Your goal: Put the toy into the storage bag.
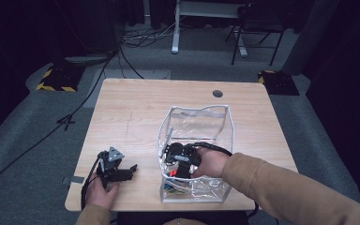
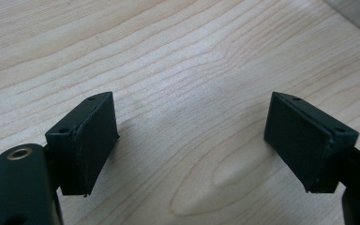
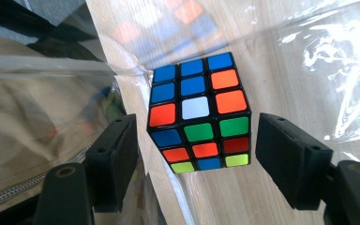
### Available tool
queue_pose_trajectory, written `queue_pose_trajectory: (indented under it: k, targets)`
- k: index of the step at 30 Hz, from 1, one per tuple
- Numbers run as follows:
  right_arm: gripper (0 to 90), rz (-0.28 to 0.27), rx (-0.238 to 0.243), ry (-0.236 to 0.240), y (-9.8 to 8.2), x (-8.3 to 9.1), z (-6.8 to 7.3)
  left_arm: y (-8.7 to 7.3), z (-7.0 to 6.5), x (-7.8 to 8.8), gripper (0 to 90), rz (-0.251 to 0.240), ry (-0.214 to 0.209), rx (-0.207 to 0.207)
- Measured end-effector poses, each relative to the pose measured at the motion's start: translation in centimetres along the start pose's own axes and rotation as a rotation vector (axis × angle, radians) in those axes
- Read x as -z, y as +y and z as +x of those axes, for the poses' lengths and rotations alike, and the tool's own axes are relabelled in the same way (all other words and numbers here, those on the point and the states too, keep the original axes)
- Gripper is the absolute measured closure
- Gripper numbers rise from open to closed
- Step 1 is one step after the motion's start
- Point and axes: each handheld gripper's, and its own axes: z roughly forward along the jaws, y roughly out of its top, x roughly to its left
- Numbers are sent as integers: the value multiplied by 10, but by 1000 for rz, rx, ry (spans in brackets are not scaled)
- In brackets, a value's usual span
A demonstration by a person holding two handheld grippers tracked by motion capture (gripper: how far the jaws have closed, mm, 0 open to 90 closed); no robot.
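Inside the clear plastic bag (image 1: 194, 140) standing on the wooden table (image 1: 136, 108), the right gripper (image 1: 177, 159) is reaching down from the open top, with the person's right hand (image 1: 211, 161) at the bag's near side. Seen in the right gripper view, a scrambled puzzle cube (image 3: 199, 112) is sitting on the bag's floor directly between the right gripper's (image 3: 197, 159) two black jaws. Both jaws are standing apart from the cube, with a narrow gap showing at each side, so the pads are flanking it without pressing on it; the gripper is holding nothing. The cube is resting flat on one face, its sides running roughly parallel to the jaws and one edge turned toward the camera. Being equal on every side, it is showing no long axis. Its top face is showing blue, orange and a white centre, and its near face green, red, orange and yellow.

Well apart from the bag, near the table's front left corner, the left gripper (image 1: 130, 168) is resting in the person's left hand (image 1: 101, 192). In the left gripper view, the left gripper (image 2: 190, 140) is standing wide open over bare wood, gripping nothing.
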Motion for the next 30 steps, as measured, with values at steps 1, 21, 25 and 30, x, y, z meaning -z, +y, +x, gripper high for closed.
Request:
queue_pose_trajectory:
  k: [1, 21, 25, 30]
  targets:
    - [303, 0, 0, 0, 0, 0, 0, 0, 0, 0, 179, 0, 0, 0]
    - [438, -199, 41, -48, -24, 67, 9, -1, -1, 1, 179, -5, 2, 4]
    - [439, -236, 33, -54, -35, 78, 6, -1, -1, 1, 179, -5, 3, 5]
    - [437, -318, 21, -82, -52, 101, 4, -2, -1, 1, 179, -3, 6, 1]
